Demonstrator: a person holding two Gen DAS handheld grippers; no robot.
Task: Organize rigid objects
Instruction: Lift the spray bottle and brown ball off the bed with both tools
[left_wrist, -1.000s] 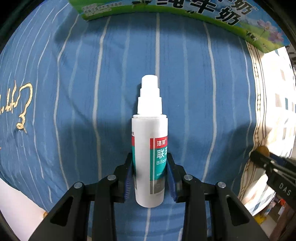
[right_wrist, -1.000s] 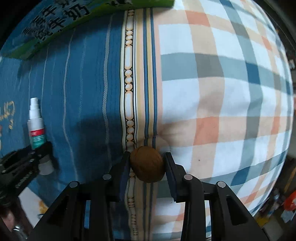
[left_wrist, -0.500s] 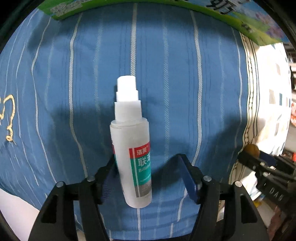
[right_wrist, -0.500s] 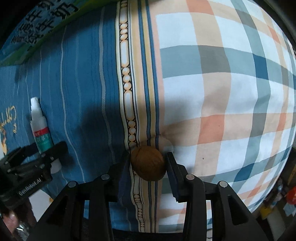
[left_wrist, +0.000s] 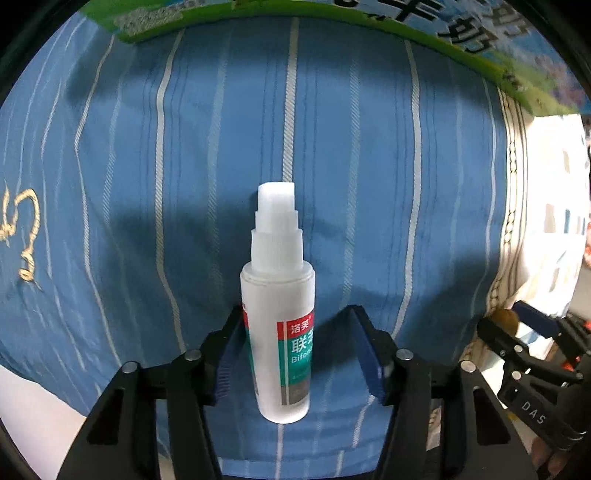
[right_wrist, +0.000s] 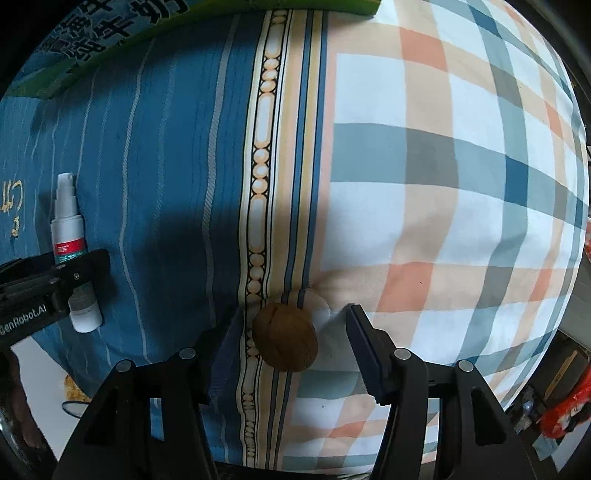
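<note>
A white spray bottle with a red and teal label lies on the blue striped cloth. My left gripper is open around its lower half; the bottle rests against the left finger, with a gap to the right one. The bottle also shows in the right wrist view, partly behind the left gripper. A brown walnut lies on the patterned band of the cloth. My right gripper is open around it, the walnut close to the left finger. The walnut also shows in the left wrist view.
A green and blue carton with Chinese print lies along the far edge of the cloth; it also shows in the right wrist view. A plaid orange and blue cloth covers the right side. Gold embroidery is at the left.
Both grippers have opened. The left one let go of the spray bottle, which now lies loose between its fingers. The right one let go of the walnut, which rests on the cloth.
</note>
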